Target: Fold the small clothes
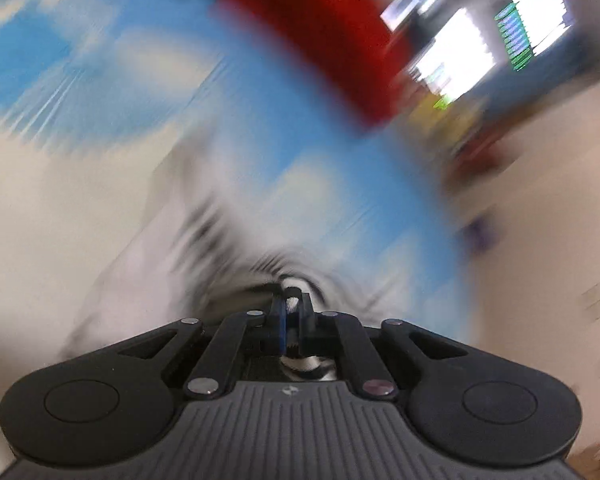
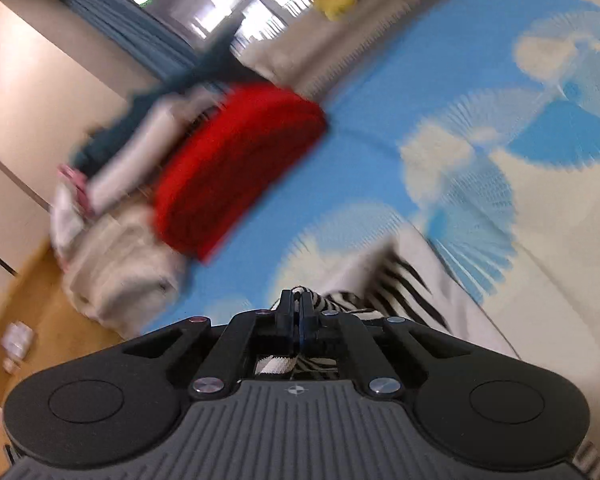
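1. The left gripper (image 1: 291, 304) is clamped on an edge of the striped cloth (image 1: 220, 232).
2. The right gripper (image 2: 299, 300) pinches the same cloth (image 2: 396, 284).
3. The cloth lies on the blue sheet (image 2: 340, 160), near a red bundle (image 2: 236, 160).

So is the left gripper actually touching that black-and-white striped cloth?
Touching. The left wrist view shows the left gripper closed, with the black-and-white striped cloth pinched between its fingers.

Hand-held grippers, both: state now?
Left hand-held gripper: closed on the black-and-white striped fabric garment.
Right hand-held gripper: closed on the same garment.
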Available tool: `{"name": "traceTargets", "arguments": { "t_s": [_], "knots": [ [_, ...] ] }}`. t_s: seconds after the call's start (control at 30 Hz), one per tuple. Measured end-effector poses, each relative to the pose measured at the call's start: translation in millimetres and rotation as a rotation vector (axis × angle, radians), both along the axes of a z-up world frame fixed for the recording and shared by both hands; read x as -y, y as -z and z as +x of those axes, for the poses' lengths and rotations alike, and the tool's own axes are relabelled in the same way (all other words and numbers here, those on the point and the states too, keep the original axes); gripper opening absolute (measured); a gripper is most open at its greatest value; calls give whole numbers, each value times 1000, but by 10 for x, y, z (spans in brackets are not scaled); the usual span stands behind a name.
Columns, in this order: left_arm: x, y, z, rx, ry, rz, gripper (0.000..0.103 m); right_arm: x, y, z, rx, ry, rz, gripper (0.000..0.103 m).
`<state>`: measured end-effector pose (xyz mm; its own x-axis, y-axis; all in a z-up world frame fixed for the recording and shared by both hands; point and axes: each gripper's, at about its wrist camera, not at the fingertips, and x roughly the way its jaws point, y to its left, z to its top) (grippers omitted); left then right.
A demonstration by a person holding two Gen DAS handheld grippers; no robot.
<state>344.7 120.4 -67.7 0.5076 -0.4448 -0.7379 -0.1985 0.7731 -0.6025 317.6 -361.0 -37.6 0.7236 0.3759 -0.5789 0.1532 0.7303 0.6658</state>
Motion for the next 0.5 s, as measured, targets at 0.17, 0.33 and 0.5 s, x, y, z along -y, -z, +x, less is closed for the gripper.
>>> {"name": "traceTargets", "arguments": {
  "t_s": [0.17, 0.33, 0.5],
  "knots": [
    [-51, 127, -2, -98, 0, 101, 14, -19, 614, 57, -428, -8, -224, 3],
    [190, -209, 21, 105, 92, 44, 18, -131, 73, 7, -136, 26, -303, 32],
    [372, 287, 102, -129, 170, 204, 8, -385, 165, 126, -111, -187, -186, 39]
  ]
}}
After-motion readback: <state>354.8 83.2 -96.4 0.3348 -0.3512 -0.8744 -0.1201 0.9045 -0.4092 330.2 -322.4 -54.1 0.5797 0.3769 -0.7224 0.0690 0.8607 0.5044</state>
